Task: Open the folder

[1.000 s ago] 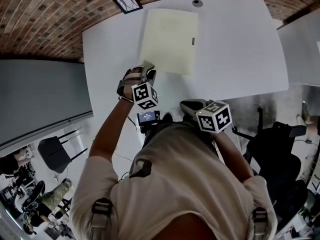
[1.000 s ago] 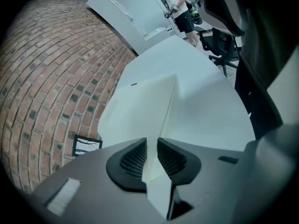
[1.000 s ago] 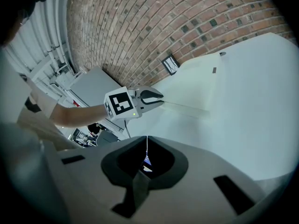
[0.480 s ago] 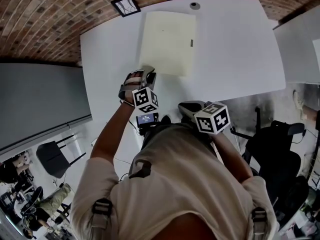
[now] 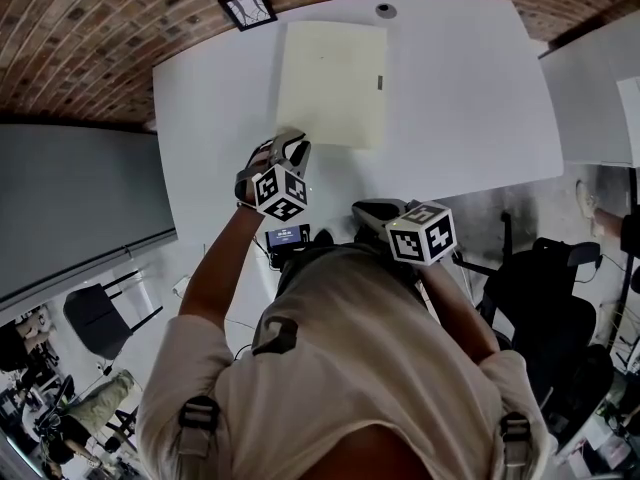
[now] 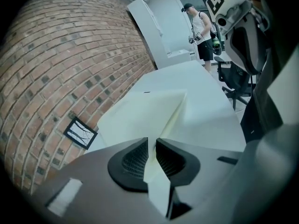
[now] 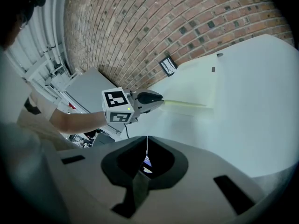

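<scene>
My left gripper [image 6: 152,148] has just been closing its jaws on the near left corner of the pale folder [image 5: 330,83], which lies on the white table [image 5: 470,98]. The cover's corner is pinched between the pads. I want a slow, arcing lift that raises the top leaf without dragging the folder. My right gripper [image 7: 146,146] is closed on nothing and could pin the back.

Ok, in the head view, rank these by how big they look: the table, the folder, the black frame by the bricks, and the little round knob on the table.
1. table
2. folder
3. frame
4. knob
The frame lies beyond the table, so it may really be bigger than it looks.
</scene>
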Demonstrator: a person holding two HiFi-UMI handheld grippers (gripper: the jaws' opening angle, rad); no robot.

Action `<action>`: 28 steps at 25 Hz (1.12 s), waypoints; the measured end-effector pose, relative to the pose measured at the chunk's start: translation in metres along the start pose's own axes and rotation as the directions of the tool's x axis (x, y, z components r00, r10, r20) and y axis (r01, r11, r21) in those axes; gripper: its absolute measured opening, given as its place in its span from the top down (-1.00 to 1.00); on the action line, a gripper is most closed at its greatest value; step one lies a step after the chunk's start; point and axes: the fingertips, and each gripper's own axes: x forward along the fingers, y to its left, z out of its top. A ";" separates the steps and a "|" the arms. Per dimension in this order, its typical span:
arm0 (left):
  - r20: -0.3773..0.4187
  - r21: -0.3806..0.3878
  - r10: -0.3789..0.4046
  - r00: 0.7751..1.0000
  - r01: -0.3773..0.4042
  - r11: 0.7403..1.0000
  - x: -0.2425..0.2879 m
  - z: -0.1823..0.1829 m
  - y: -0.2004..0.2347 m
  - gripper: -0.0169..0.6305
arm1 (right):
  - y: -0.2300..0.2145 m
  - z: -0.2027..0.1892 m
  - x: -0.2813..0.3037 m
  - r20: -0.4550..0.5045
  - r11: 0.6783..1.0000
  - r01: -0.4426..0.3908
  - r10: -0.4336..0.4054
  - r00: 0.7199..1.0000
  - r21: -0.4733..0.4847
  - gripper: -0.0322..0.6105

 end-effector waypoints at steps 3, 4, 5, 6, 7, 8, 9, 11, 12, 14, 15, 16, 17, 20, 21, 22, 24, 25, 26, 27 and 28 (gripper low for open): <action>0.000 -0.020 -0.011 1.000 0.011 1.000 0.001 -0.001 -0.001 0.81 | -0.001 0.001 0.000 -0.003 1.000 0.001 -0.001 1.000 0.007 0.88; 0.003 -0.026 -0.015 1.000 0.015 1.000 0.003 -0.001 0.000 0.81 | -0.001 0.003 0.000 -0.001 1.000 0.002 -0.002 1.000 0.007 0.88; 0.007 -0.035 -0.020 1.000 0.020 0.999 0.004 -0.001 0.001 0.81 | -0.002 0.004 0.001 0.001 1.000 0.005 -0.005 1.000 0.007 0.88; 0.013 -0.045 -0.024 1.000 0.025 0.999 0.005 0.000 0.001 0.80 | -0.002 0.004 0.001 0.004 1.000 0.008 -0.008 1.000 0.008 0.88; 0.018 -0.055 -0.029 0.999 0.030 0.998 0.005 -0.001 0.001 0.80 | -0.002 0.004 0.001 0.005 1.000 0.012 -0.012 1.000 0.009 0.88; 0.022 -0.064 -0.032 0.999 0.033 0.997 0.005 -0.001 0.001 0.80 | -0.002 0.004 0.001 0.005 1.000 0.015 -0.015 1.000 0.009 0.88; 0.024 -0.071 -0.034 0.999 0.036 0.997 0.005 -0.002 0.001 0.80 | -0.002 0.004 0.002 0.005 1.000 0.016 -0.016 1.000 0.009 0.88; 0.025 -0.089 -0.037 0.999 0.039 0.995 0.004 -0.003 0.000 0.80 | -0.001 0.003 0.002 0.003 1.000 0.015 -0.015 1.000 0.007 0.88; 0.024 -0.101 -0.037 0.999 0.040 0.994 0.004 -0.004 0.000 0.80 | -0.001 0.002 0.002 0.001 1.000 0.014 -0.014 1.000 0.005 0.88; 0.021 -0.120 -0.039 0.999 0.041 0.992 0.005 -0.004 -0.002 0.80 | -0.001 0.002 0.002 -0.004 1.000 0.013 -0.013 1.000 0.001 0.88; 0.022 -0.126 -0.041 0.999 0.044 0.991 0.006 -0.004 -0.002 0.80 | -0.002 0.002 0.001 -0.004 1.000 0.013 -0.013 1.000 -0.001 0.88; 0.025 -0.134 -0.045 0.999 0.048 0.990 0.008 -0.003 -0.002 0.80 | -0.002 0.003 0.000 -0.003 1.000 0.015 -0.015 1.000 -0.003 0.88; 0.029 -0.144 -0.050 0.998 0.053 0.988 0.008 -0.003 -0.002 0.80 | -0.002 0.003 0.001 -0.001 1.000 0.016 -0.016 1.000 -0.005 0.88; 0.038 -0.183 -0.059 0.998 0.065 0.981 0.005 -0.004 0.001 0.80 | 0.000 0.003 0.003 -0.002 1.000 0.015 -0.015 1.000 -0.005 0.88; 0.039 -0.193 -0.059 0.997 0.065 0.979 0.005 -0.005 0.001 0.80 | 0.000 0.003 0.003 -0.003 1.000 0.014 -0.014 1.000 -0.003 0.88; 0.038 -0.199 -0.059 0.998 0.066 0.978 0.005 -0.005 0.002 0.80 | -0.001 0.003 0.002 -0.004 1.000 0.013 -0.013 1.000 -0.001 0.88; 0.034 -0.214 -0.063 0.997 0.069 0.975 0.006 -0.005 0.001 0.80 | -0.002 0.002 0.001 -0.004 1.000 0.012 -0.012 1.000 0.003 0.88; 0.033 -0.228 -0.067 0.997 0.073 0.971 0.007 -0.005 0.001 0.80 | -0.003 0.003 0.001 -0.004 1.000 0.012 -0.012 1.000 0.002 0.88; 0.034 -0.244 -0.070 0.997 0.077 0.967 0.008 -0.004 0.001 0.80 | -0.003 0.003 0.001 -0.003 1.000 0.011 -0.011 1.000 -0.001 0.88; 0.036 -0.254 -0.072 0.997 0.079 0.964 0.008 -0.003 0.002 0.80 | -0.003 0.004 0.001 -0.004 1.000 0.012 -0.012 1.000 -0.004 0.88; 0.038 -0.259 -0.072 0.997 0.080 0.963 0.008 -0.001 0.001 0.80 | -0.003 0.004 0.001 -0.006 1.000 0.012 -0.012 1.000 -0.007 0.88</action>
